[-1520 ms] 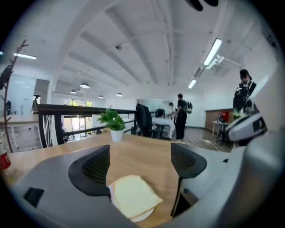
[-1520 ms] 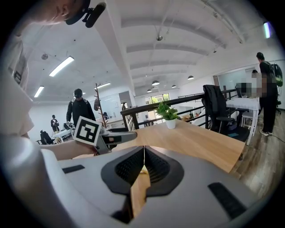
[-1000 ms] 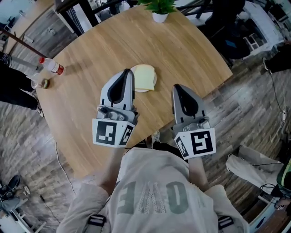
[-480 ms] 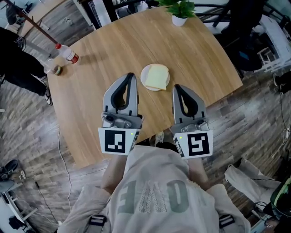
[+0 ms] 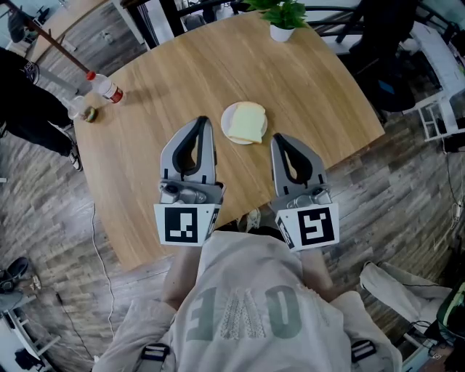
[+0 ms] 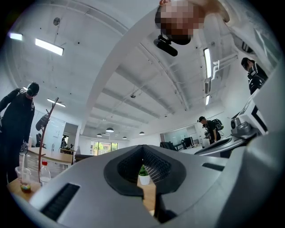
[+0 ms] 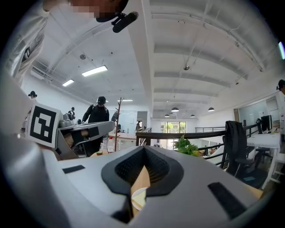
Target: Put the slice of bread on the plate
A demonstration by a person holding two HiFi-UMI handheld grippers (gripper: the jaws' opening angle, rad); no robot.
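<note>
A pale slice of bread (image 5: 247, 122) lies on a small white plate (image 5: 227, 116) near the middle of the round wooden table (image 5: 182, 73). My left gripper (image 5: 203, 122) hangs just left of the plate, shut with nothing in it. To the plate's right and a little nearer me is my right gripper (image 5: 279, 139), also shut and holding nothing. In the left gripper view the closed left gripper (image 6: 143, 152) points level over the table. In the right gripper view, a bit of the plate (image 7: 139, 198) shows below the shut right gripper (image 7: 144, 152).
A plastic bottle (image 5: 107, 87) and a clear cup (image 5: 81, 110) stand at the table's far left edge, beside a person in black (image 5: 29, 109). A potted plant (image 5: 284, 20) sits at the far edge. Chairs and desks (image 5: 407, 65) stand to the right.
The left gripper has drawn off the plate's left edge and rolled a little. The right gripper has shifted slightly. The bread and plate have stayed put.
</note>
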